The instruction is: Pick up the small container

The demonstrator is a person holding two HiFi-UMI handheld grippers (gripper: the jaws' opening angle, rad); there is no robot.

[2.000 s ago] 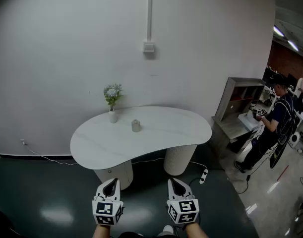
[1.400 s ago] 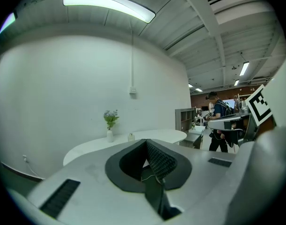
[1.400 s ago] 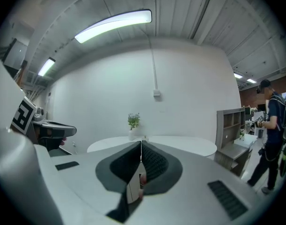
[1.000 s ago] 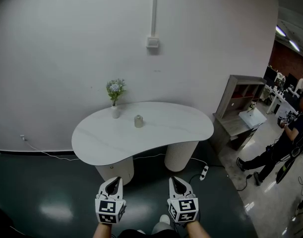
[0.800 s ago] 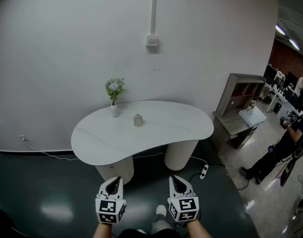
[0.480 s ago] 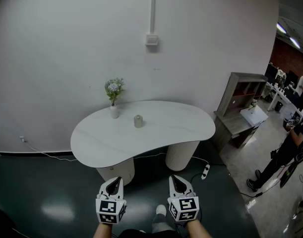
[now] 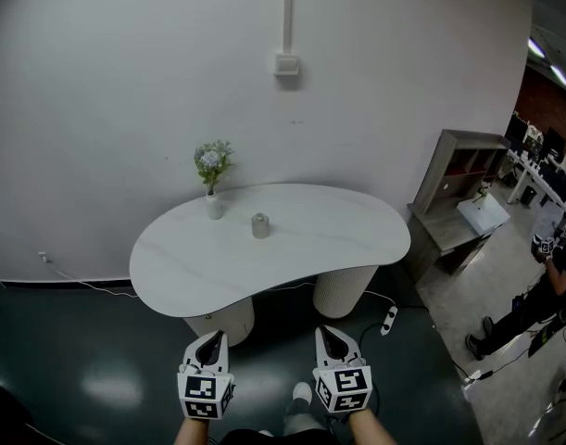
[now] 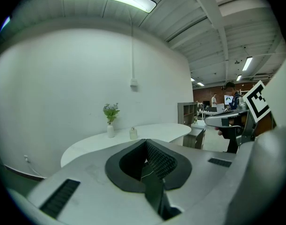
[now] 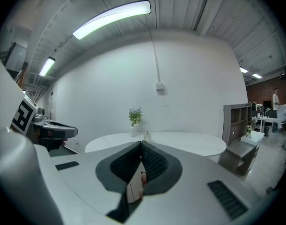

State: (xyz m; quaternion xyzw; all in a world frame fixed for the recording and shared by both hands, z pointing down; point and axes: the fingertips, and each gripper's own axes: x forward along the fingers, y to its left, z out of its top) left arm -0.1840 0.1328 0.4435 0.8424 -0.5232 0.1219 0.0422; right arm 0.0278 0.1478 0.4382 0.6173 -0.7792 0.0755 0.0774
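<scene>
Small container (image 7: 260,225) on white table (image 7: 333,241), flower vase (image 7: 212,208) near its left

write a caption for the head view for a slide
Left gripper and right gripper, both shut, hover short of a white table bearing the small container and a flower vase.

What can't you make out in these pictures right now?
- Container: too small in all views to tell its lid or contents.
- Table: near edge hidden behind the left gripper and right gripper in their own views.
- Person: cut off by the head view's right edge.
</scene>
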